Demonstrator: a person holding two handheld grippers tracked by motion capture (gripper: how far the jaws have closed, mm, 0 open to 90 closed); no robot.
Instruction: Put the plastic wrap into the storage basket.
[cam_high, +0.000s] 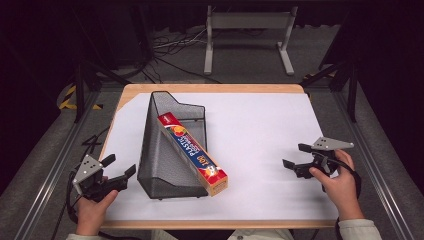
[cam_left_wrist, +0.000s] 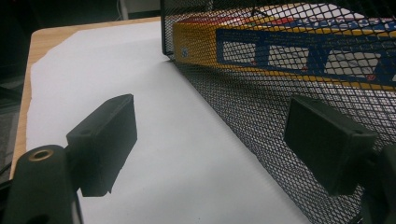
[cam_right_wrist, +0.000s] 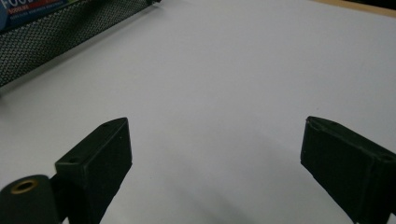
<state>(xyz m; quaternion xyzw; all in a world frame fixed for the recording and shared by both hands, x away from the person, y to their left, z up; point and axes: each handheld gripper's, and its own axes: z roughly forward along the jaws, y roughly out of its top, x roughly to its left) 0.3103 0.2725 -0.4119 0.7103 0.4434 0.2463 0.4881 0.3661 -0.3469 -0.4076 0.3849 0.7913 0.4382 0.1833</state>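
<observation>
Long yellow-blue plastic-wrap box (cam_high: 195, 153) lies tilted in the black wire-mesh basket (cam_high: 165, 167) near your desk's left front. Basket wall sits just beside your left gripper (cam_high: 122, 167). Right gripper (cam_high: 296, 156) hovers near the right edge. Both spread wide, holding nothing. White sheet (cam_high: 260, 135) covers the wooden desk; cables on the grey floor behind.

A plastic wrap box (cam_high: 194, 153) leans in the mesh basket (cam_high: 159, 165), between the open left tongs (cam_high: 120, 166) and right tongs (cam_high: 295, 155)

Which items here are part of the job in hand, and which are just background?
In play: mesh basket; plastic wrap box lying in it, end sticking out; left gripper and right gripper, both open.

Background: white sheet; metal stand; floor cables.
</observation>
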